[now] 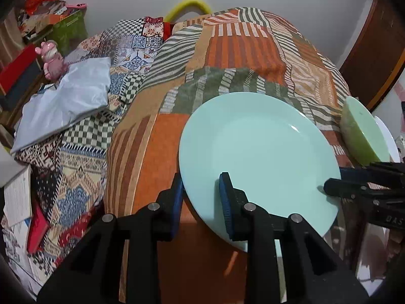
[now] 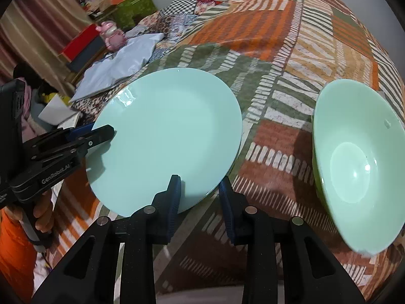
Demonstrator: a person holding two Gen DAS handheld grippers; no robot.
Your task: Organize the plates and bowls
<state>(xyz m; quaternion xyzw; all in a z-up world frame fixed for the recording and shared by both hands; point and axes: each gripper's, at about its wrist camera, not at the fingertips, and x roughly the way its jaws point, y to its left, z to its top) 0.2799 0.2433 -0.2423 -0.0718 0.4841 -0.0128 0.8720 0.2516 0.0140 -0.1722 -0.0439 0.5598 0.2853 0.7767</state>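
Note:
A pale mint plate [image 1: 260, 152] lies on the patchwork bed cover; it also shows in the right wrist view [image 2: 167, 136]. My left gripper [image 1: 201, 192] is open, its fingers straddling the plate's near left rim; it also shows in the right wrist view [image 2: 100, 133]. My right gripper [image 2: 200, 195] is open, its fingers straddling the plate's near right rim; it also shows in the left wrist view [image 1: 331, 181]. A light green bowl [image 2: 354, 162] sits to the right of the plate; it also shows in the left wrist view [image 1: 362, 131].
The patchwork cover [image 1: 240, 45] spans the bed. A grey plastic bag [image 1: 65, 101] and a pink figurine [image 1: 52, 60] lie to the left. Boxes and clutter [image 1: 43, 25] stand at far left. A white dish edge [image 1: 388, 136] peeks behind the bowl.

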